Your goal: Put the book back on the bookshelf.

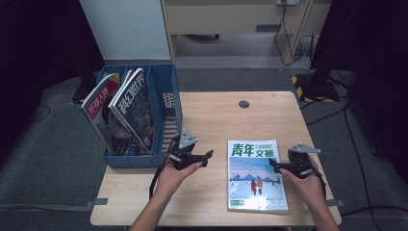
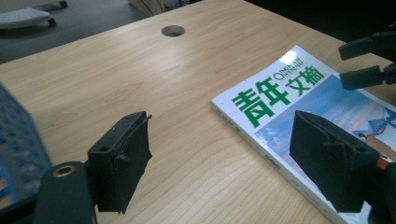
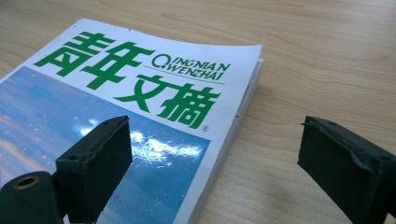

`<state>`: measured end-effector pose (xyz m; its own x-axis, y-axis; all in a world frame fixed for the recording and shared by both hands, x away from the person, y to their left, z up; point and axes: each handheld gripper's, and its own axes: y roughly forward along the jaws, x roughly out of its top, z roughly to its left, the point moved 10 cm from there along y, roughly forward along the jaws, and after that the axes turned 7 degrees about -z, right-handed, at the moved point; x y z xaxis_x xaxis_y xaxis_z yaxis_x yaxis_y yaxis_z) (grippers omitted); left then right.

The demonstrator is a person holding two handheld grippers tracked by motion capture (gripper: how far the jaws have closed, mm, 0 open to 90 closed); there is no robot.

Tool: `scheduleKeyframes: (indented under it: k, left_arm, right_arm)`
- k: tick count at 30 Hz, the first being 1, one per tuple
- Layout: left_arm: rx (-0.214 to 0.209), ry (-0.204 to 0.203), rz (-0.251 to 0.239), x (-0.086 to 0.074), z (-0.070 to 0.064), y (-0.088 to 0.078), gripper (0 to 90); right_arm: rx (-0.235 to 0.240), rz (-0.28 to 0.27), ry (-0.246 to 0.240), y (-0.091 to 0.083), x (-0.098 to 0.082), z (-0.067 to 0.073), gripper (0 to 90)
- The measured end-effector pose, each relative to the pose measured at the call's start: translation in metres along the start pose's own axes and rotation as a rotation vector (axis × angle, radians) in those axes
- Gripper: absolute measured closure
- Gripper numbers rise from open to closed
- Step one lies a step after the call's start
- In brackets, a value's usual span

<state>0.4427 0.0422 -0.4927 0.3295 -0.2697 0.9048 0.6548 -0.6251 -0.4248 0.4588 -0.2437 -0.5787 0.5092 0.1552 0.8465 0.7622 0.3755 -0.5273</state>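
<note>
Magazine (image 1: 256, 175) lies flat (blue file rack (image 1: 163, 120) nearby).

White-and-blue magazine (image 1: 256, 175) lies flat, closed, on table (image 1: 211, 115).

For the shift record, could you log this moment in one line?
left gripper: open, beside magazine | right gripper: open, at its right edge | magazine: flat on table
</note>
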Motion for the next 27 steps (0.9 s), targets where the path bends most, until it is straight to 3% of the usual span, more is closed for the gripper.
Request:
scheduleKeyframes:
  k: [9,14,18,22,27]
  left_arm:
    - [-0.052,-0.003,0.052,-0.006,-0.021,0.041,20.0]
    - [-0.047,-0.012,0.077,-0.017,-0.032,0.066,20.6]
    - [-0.047,-0.013,0.095,-0.027,-0.036,0.072,20.3]
    - [-0.047,0.023,0.115,-0.035,-0.039,0.077,20.1]
    - [-0.063,0.029,0.143,-0.043,-0.046,0.08,19.5]
  right_arm:
    - [0.026,0.012,-0.01,0.003,-0.002,0.007,7.8]
    - [0.043,0.007,-0.017,0.004,-0.002,0.011,6.9]
    - [0.065,0.008,-0.029,0.003,-0.002,0.015,5.9]
    - [0.077,0.024,-0.025,0.007,-0.005,0.018,7.4]
    - [0.077,0.037,-0.027,0.008,-0.009,0.019,8.9]
